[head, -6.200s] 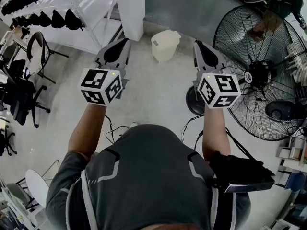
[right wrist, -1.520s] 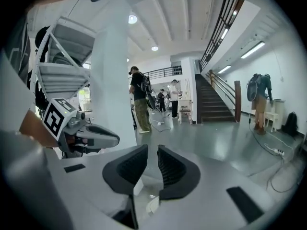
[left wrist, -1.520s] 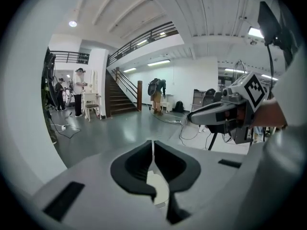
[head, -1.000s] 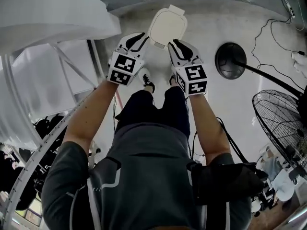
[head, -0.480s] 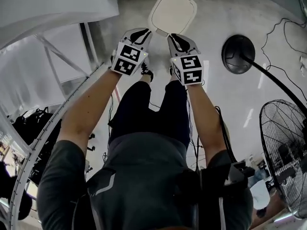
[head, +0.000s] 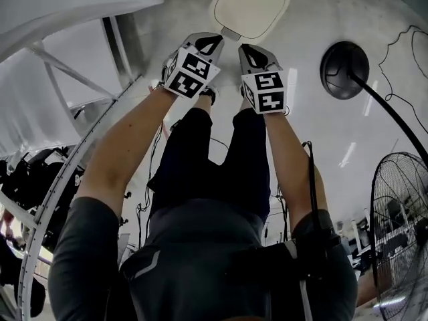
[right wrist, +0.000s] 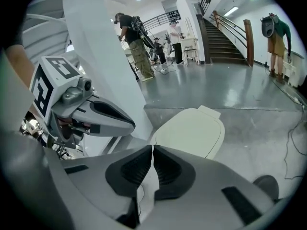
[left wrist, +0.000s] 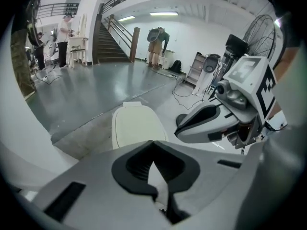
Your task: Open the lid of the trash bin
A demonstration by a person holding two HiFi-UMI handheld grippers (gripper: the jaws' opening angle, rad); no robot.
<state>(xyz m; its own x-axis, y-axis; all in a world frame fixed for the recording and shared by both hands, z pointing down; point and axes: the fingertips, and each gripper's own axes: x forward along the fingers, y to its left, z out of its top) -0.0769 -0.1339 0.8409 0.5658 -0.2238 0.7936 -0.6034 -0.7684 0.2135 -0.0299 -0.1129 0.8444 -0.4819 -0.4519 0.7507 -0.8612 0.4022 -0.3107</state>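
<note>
The cream trash bin [head: 251,5] stands on the floor just ahead of me with its flat lid [left wrist: 136,128] down; the lid [right wrist: 189,131] has a small tab at its far edge. My left gripper [head: 214,43] hovers near the lid's near left edge, jaws shut with nothing between them. My right gripper [head: 249,51] is beside it, just short of the lid's near edge, also shut and empty. Neither touches the bin as far as I can tell. Each gripper view shows its own closed jaws, left [left wrist: 152,143] and right [right wrist: 152,147], above the lid.
A white column and metal rack [head: 73,79] stand close on the left. A black fan base [head: 344,69] with a cable lies on the floor to the right, and a big floor fan [head: 401,226] is further right. People [right wrist: 132,37] stand in the far hall by a staircase [left wrist: 108,44].
I have walked up to the bin since the earliest frame. In the last second both grippers reached further forward toward the lid's near edge, still shut.
</note>
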